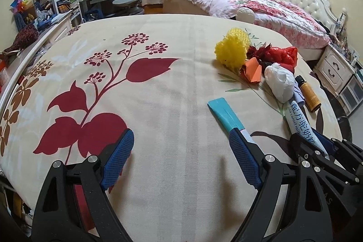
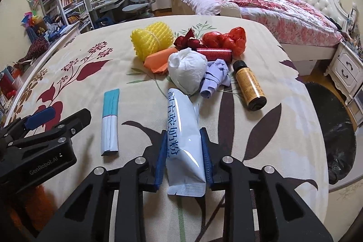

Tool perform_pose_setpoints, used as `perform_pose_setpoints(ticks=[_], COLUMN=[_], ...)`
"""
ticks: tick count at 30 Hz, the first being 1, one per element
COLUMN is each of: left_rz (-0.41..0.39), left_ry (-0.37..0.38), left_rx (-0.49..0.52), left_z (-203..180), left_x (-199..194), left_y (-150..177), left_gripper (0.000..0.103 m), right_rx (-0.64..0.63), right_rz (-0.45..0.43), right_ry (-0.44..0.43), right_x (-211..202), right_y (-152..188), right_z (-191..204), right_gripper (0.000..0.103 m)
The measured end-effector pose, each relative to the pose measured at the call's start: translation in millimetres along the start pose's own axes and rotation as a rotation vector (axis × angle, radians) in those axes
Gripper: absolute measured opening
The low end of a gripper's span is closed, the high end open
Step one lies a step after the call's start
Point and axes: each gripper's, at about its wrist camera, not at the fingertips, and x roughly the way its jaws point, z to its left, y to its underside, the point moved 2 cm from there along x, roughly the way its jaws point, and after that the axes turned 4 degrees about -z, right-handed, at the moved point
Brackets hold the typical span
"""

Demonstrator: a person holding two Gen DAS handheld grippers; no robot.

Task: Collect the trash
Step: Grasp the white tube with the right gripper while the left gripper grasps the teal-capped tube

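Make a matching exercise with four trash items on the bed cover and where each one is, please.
Items:
1. white sachet
2. teal-and-white folded packet
3. amber bottle
4. yellow foam net

Places:
A. lying at the right of the pile
B. at the far left of the pile
C. between the right gripper fingers
D. alone on the cloth, near the left gripper

Pairs: 1-C, 2-D, 3-A, 4-B

Between the right claw's fingers, the white-and-blue foil sachet (image 2: 185,135) carries blue Chinese characters; "camel mil" reads along it (image 1: 299,126). Left of that claw, the black gripper body (image 2: 43,162) reads "GenRobot.AI".
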Motion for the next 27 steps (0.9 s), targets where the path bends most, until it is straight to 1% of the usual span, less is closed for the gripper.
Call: perform_pose_setpoints(ticks=[8, 11, 12, 13, 14, 16, 18, 19, 21, 23, 25, 27], left_rz=[0.016, 0.038, 0.05, 0.06, 0.068, 0.062, 0.058, 0.055, 0.049, 0.047, 0.042, 0.039], left_ry=[0.031, 0.035, 0.038, 0.04, 0.042, 0.042, 0.038, 0.041, 0.058, 0.061, 0.069, 0.093], left_rx=[0.03, 0.037, 0.034, 0.026, 0.022, 0.03, 0.048, 0.05, 0.046, 0.054, 0.06, 0.052], left_z=[-28.4, -34.1, -34.1, -32.8, -32.2, -30.8, -30.4, -29.4, -26.2, -24.4, -23.7, -23.1], left_x=[5.7, 11.1, 12.9, 14.4, 15.3, 14.3, 12.7, 11.8, 9.7, 9.3, 8.4, 7.2], left_y=[0.2, 1.8, 2.7, 3.7, 4.1, 5.0, 6.0, 6.8, 7.0, 7.3, 7.4, 7.5], left_gripper=[0.084, 0.084, 0.082, 0.078, 0.07, 0.063, 0.049, 0.045, 0.027, 0.018, 0.015, 0.011], right_rx=[0.023, 0.038, 0.042, 0.044, 0.047, 0.052, 0.056, 0.058, 0.06, 0.06, 0.059, 0.058], right_rz=[-0.014, -0.017, -0.02, -0.023, -0.025, -0.03, -0.032, -0.032, -0.033, -0.034, -0.036, -0.04], right_ry=[0.017, 0.014, 0.014, 0.012, 0.01, 0.006, 0.002, 0.0, -0.002, -0.002, -0.003, -0.004], right_x=[-8.6, -10.8, -11.7, -12.2, -13.2, -14.2, -14.3, -14.3, -14.2, -14.4, -14.8, -16.0], right_y=[5.8, 6.6, 6.7, 6.6, 6.8, 6.9, 6.8, 6.9, 7.2, 7.0, 6.6, 6.0], right_z=[-18.9, -26.1, -27.8, -28.8, -29.4, -30.9, -32.3, -32.6, -33.9, -34.0, -33.7, -34.2], right_gripper=[0.028, 0.028, 0.028, 0.028, 0.028, 0.028, 0.028, 0.028, 0.028, 0.028, 0.028, 0.028])
